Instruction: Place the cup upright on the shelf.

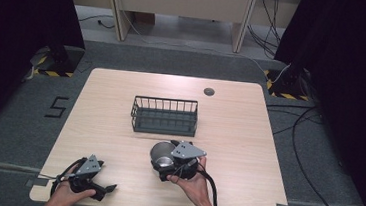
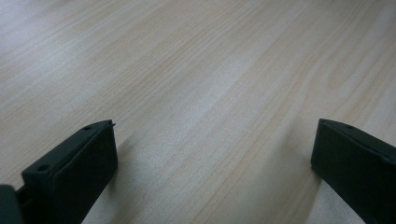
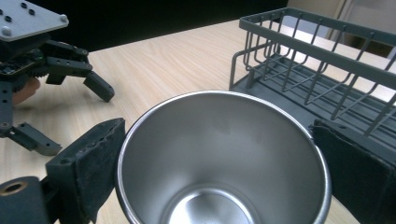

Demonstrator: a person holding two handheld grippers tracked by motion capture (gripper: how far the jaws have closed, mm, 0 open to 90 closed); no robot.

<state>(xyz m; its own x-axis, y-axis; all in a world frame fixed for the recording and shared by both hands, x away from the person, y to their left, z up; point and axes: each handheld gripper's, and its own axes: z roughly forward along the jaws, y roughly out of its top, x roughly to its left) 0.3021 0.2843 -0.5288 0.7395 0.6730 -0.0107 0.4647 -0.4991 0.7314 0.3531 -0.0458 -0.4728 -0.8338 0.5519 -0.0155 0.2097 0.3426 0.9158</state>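
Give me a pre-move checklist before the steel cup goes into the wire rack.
1. Right gripper jaws on either side of the steel cup: ok.
2. Firmness of that grip: cannot tell.
3. Cup empty: ok.
4. Wire rack empty and upright: ok.
5. Table between cup and rack free of obstacles: ok.
6. Left gripper open, holding nothing, off to the side: ok.

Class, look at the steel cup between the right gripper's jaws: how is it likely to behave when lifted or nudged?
The steel cup looks thin-walled and empty, so probably light and rigid. Its polished wall may slip against the right gripper, whose jaws flank its rim. It seems to narrow toward the base, so a push near the rim might tip it, and on its side it would likely roll across the table.
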